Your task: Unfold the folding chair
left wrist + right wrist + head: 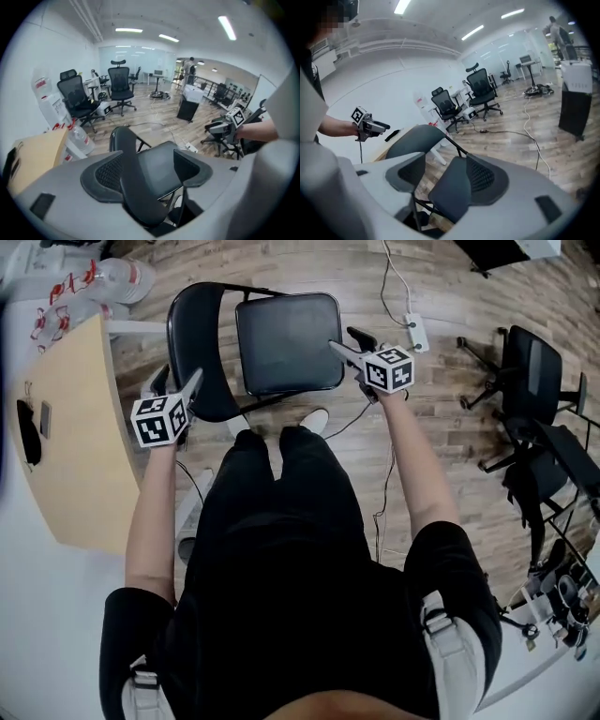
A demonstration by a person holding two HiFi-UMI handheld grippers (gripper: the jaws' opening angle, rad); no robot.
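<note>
Both your claws are wide open and holding nothing. Your left gripper (176, 382) is up by the backrest (192, 343), your right gripper (352, 341) over the seat's (288, 362) right edge, so neither is nearer. The black folding chair (281, 324) stands on the floor (450, 427) just ahead, backrest left, seat flat. Looks fully unfolded to me.

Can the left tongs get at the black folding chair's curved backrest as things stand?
Probably yes. The left tongs are open and empty, poised just beside the black folding chair's curved backrest, and nothing shows between them.
</note>
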